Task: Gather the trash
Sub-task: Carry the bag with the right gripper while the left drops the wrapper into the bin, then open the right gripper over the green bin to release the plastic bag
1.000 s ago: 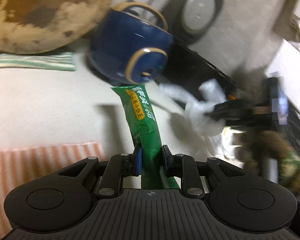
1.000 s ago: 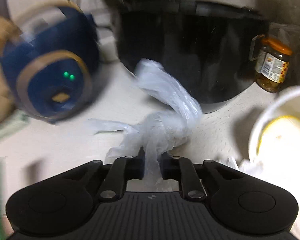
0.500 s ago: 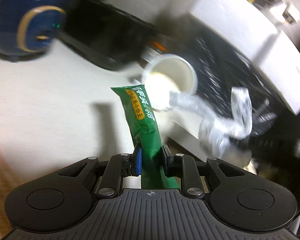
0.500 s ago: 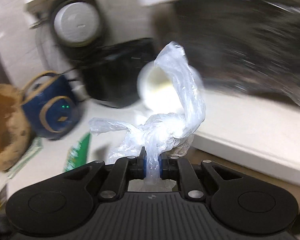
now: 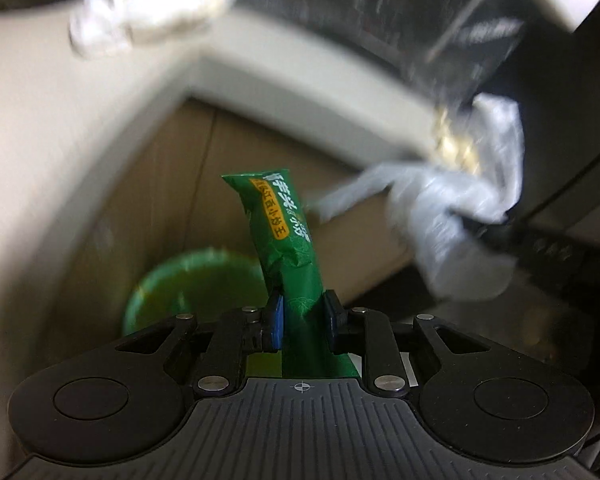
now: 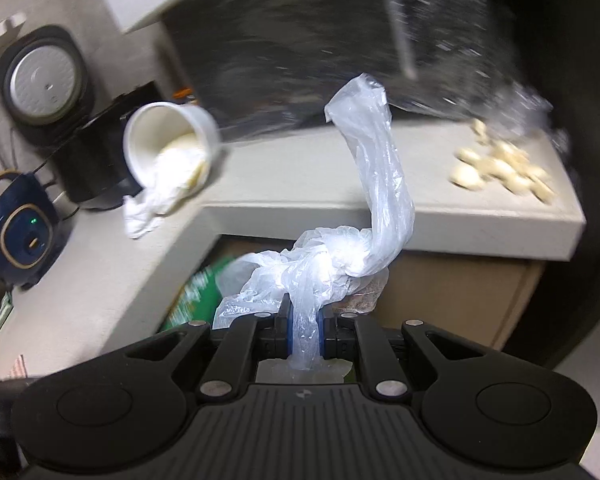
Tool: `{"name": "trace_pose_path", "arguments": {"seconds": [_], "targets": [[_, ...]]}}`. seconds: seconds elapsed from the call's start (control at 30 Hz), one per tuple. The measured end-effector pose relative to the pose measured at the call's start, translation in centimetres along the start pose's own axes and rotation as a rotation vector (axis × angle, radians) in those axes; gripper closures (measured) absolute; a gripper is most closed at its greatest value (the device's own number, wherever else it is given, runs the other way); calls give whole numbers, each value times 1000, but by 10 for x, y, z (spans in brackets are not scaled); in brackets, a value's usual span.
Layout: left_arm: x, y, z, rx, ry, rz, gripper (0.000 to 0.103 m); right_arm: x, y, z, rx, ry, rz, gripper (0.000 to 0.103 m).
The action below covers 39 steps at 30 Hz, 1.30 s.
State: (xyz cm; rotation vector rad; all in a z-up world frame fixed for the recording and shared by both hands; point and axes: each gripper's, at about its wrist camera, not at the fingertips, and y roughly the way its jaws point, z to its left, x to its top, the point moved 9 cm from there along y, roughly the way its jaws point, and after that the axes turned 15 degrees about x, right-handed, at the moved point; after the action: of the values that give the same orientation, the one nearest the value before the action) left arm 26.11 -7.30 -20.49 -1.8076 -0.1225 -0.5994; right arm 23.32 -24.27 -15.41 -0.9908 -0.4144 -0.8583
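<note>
The green snack wrapper point(image 5: 284, 236) stands upright between the blue pads of the left hand-held gripper point(image 5: 302, 314), which pinches it near its lower end; its printed top, with an orange label, leans slightly left. Below and behind it, past the edge of the counter point(image 5: 40, 152), sits a round bin lined with a green bag point(image 5: 188, 284), down on the floor beside a brown cabinet front point(image 5: 188, 184). The wrapper hangs over that gap rather than over the counter surface.

The knotted clear plastic bag point(image 6: 340, 256) is clamped in the right hand-held gripper point(image 6: 305, 330), whose jaws are pressed nearly together on a thin twist of the film. One long tail of the bag rises and curls above the knot. In the left wrist view the same bag point(image 5: 452, 216) shows at the right, blurred, near the wrapper but apart from it.

On the counter point(image 6: 100, 264), a white paper cup point(image 6: 168, 148) lies tipped on its side with crumpled white paper point(image 6: 144, 216) spilling from its mouth. Pale garlic-like cloves point(image 6: 500, 168) lie scattered on the far right stretch of the counter, in front of a dark, speckled appliance point(image 6: 320, 40). Further left stand a black pot point(image 6: 96, 160), a navy blue cooker with a green light point(image 6: 18, 232), and a round grey-lidded cooker point(image 6: 44, 76) against the wall.
</note>
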Motion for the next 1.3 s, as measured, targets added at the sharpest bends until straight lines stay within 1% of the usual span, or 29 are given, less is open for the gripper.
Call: {"name": "trace_pose_path", "arguments": {"seconds": [0.03, 0.07, 0.13, 0.2, 0.23, 0.3, 0.4, 0.47, 0.53, 0.57, 0.6, 0.67, 0.77, 0.87, 0.93, 1.0, 1.07, 1.17, 1.2, 1.23, 1.27, 1.3], "targets": [[-9, 15, -3, -8, -16, 70, 79, -2, -2, -12, -4, 16, 2, 93], [-17, 27, -4, -14, -41, 123, 79, -4, -4, -23, -4, 28, 1, 93], [-35, 54, -2, 4, -84, 216, 79, -10, -4, -42, -1, 49, 1, 93], [-53, 81, 3, 62, -106, 284, 79, -18, -2, -60, -14, 60, 16, 93], [-62, 94, 6, 76, -120, 319, 79, -23, 0, -69, -25, 65, 35, 93], [-78, 124, 11, 82, -154, 384, 79, -34, 5, -81, -37, 70, 78, 93], [-101, 175, 24, 116, -204, 471, 79, -53, 20, -95, -56, 69, 154, 93], [-109, 206, 32, 108, -262, 516, 79, -65, 28, -98, -61, 64, 196, 93], [-116, 234, 38, 78, -342, 582, 78, -74, 34, -99, -54, 59, 229, 93], [-115, 245, 40, 75, -373, 596, 77, -77, 36, -99, -52, 53, 239, 93], [-115, 254, 45, 86, -390, 596, 77, -78, 37, -98, -52, 45, 246, 93], [-112, 263, 52, 116, -393, 584, 77, -81, 39, -97, -56, 20, 263, 93], [-106, 256, 59, 100, -436, 540, 77, -81, 43, -96, -54, -4, 289, 93], [-97, 222, 67, 91, -492, 445, 77, -83, 49, -90, -28, -11, 318, 93], [-93, 189, 70, 75, -514, 382, 77, -84, 56, -83, 3, -8, 342, 93], [-87, 152, 68, 51, -512, 326, 77, -87, 66, -74, 34, -11, 371, 93], [-81, 118, 62, 20, -486, 268, 77, -92, 78, -68, 51, -13, 404, 93], [-66, 63, 56, -23, -434, 177, 77, -101, 101, -61, 100, 25, 450, 87], [-62, 51, 54, -22, -420, 149, 77, -102, 105, -59, 106, 34, 458, 80], [-57, 32, 56, -12, -399, 111, 77, -102, 108, -57, 105, 30, 458, 70], [-53, 20, 57, 3, -387, 83, 77, -100, 109, -55, 96, 15, 453, 65], [-50, 6, 60, 18, -379, 56, 77, -98, 109, -52, 81, -7, 450, 58]]}}
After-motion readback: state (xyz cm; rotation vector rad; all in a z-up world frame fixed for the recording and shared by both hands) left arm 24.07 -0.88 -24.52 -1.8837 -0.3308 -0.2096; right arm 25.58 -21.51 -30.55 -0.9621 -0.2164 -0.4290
